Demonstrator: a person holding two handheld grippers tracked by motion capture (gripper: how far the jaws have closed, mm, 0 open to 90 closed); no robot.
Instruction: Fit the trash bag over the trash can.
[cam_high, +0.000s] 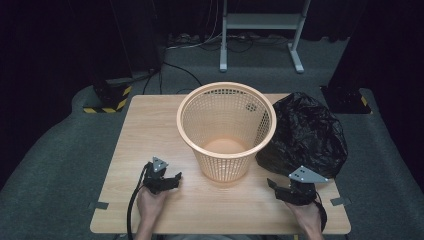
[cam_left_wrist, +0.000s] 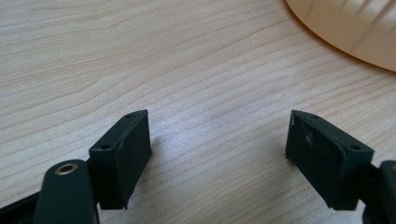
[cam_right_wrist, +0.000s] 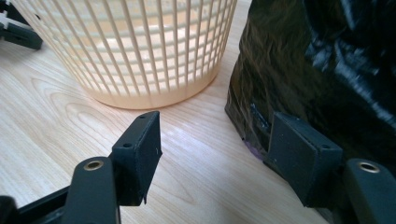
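A peach plastic mesh basket stands upright in the middle of the wooden table. A full, crinkled black plastic bag sits right beside it on the table's right side. My left gripper rests low near the front left, open, with bare wood between its pads; the basket's base lies ahead to its right. My right gripper is at the front right, open, with nothing between its jaws. Its right jaw sits close against the bag's lower edge, and the basket is ahead on the left.
Grey carpet surrounds the table. A metal frame with two legs stands behind it, and cables lie on the floor. Bare wood lies to the left of the basket. My left gripper shows far off in the right gripper view.
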